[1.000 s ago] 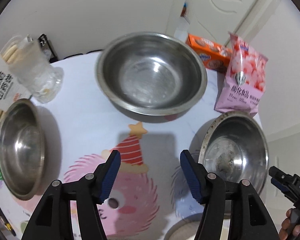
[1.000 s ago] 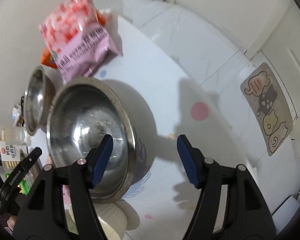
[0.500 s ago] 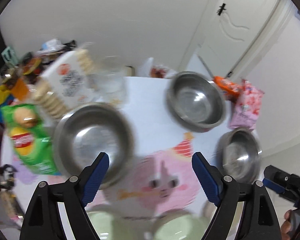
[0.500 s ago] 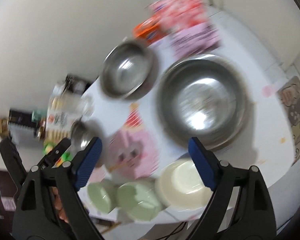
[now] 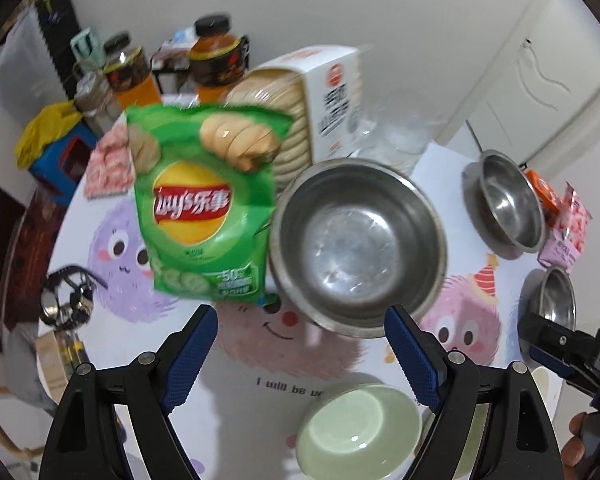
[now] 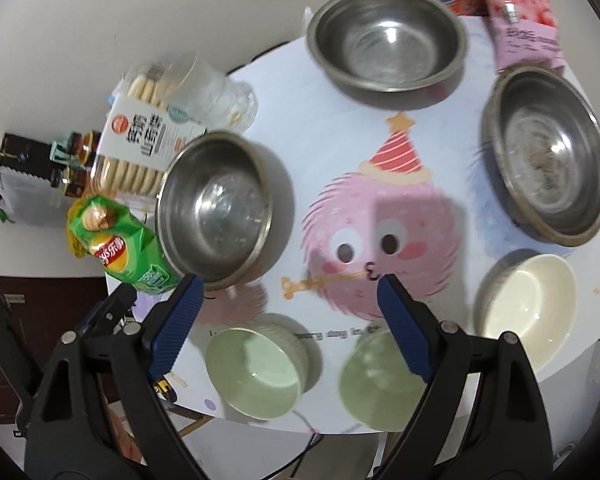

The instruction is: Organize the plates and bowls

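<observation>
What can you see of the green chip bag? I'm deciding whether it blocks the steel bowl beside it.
The green chip bag looks like glossy plastic film with a red-and-yellow logo, pictured chips near its top and cucumber slices near its bottom. It appears sealed and puffed, standing roughly upright on the table. Its edge sits right against or overlaps the rim of the steel bowl; actual contact is unclear. A cracker box stands behind it. Neither hand-held gripper touches it.

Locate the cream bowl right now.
In the right wrist view, the cream bowl sits at the table's near right edge, just below the rightmost steel bowl and right of a green bowl.
</observation>
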Motion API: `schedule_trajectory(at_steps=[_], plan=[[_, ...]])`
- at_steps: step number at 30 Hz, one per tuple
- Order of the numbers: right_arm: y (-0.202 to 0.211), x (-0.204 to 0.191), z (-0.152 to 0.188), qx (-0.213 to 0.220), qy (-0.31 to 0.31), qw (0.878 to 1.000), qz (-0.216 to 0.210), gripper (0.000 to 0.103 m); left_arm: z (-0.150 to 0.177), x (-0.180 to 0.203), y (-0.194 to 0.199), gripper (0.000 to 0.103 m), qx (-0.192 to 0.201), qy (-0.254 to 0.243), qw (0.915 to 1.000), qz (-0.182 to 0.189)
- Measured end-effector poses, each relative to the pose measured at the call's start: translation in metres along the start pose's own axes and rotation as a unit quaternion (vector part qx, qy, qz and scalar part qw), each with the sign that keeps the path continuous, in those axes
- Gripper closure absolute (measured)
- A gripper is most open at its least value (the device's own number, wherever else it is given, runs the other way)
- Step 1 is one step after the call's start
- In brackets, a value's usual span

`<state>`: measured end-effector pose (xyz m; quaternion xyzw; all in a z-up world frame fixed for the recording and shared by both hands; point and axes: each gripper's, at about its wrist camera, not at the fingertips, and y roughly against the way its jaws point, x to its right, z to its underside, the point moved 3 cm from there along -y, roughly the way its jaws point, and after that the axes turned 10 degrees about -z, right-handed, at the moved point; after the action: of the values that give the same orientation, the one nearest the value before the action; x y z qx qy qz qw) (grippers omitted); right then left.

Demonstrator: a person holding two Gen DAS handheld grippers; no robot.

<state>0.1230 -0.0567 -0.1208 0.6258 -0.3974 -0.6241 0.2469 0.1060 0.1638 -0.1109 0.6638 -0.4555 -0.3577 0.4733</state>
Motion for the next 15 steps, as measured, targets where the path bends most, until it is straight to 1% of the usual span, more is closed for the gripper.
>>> schedule_trajectory(at_steps=[4, 8, 10, 13, 15], plan=[[-0.020, -0.005, -0.013, -0.024, 0.009, 1.000, 0.001, 0.014, -0.003, 0.000, -0.018, 0.016, -0.024, 0.019, 0.9995, 0.010], [-0.045, 0.002, -0.034, -0.052, -0.007, 0.999, -0.004, 0.014, -0.006, 0.006, -0.037, 0.016, -0.049, 0.025, 0.9984, -0.007], [-0.058, 0.007, -0.043, -0.064, -0.015, 0.998, -0.008, 0.014, -0.007, 0.009, -0.046, 0.016, -0.060, 0.025, 0.9976, -0.025], [-0.077, 0.015, -0.053, -0.086, -0.026, 0.996, -0.002, 0.014, -0.007, 0.010, -0.058, 0.016, -0.078, 0.043, 0.9958, -0.024], [-0.085, 0.019, -0.057, -0.098, -0.029, 0.995, -0.008, 0.014, -0.008, 0.012, -0.064, 0.016, -0.084, 0.048, 0.9950, -0.024]])
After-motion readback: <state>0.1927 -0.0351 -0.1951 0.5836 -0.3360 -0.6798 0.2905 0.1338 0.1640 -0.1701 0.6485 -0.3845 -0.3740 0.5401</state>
